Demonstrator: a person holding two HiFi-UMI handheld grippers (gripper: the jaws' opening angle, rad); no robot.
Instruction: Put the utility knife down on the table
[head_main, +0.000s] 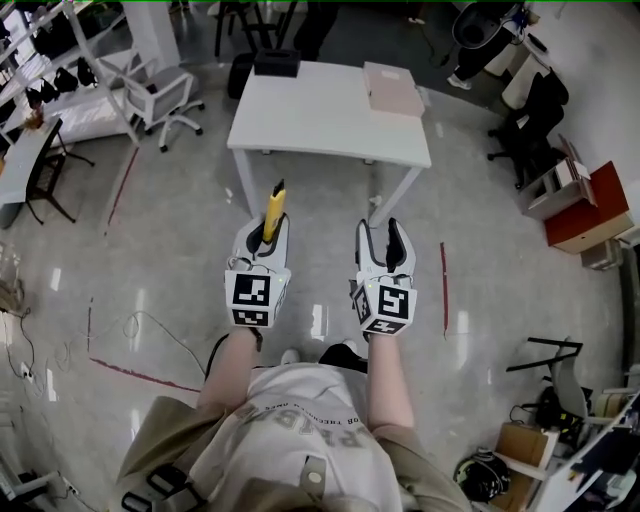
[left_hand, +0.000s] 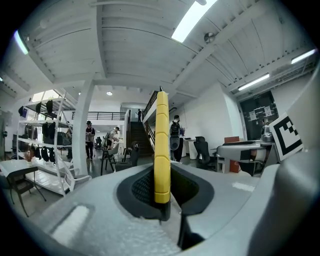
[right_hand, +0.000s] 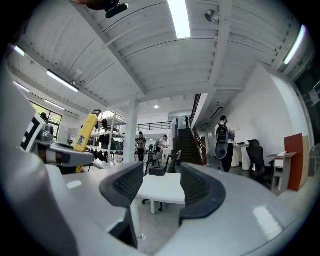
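Toward white table (head_main: 320, 110) points utility knife (head_main: 273, 203), lengthwise in left gripper (head_main: 266, 230).

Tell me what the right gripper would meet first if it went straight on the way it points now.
Probably the white table: it shows between the open, empty jaws of the right gripper, with nothing nearer. Depth is unclear; it might pass just above the top.

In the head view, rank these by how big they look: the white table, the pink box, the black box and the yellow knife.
1. white table
2. pink box
3. black box and utility knife: too alike to rank, and the knife is nearer the camera.
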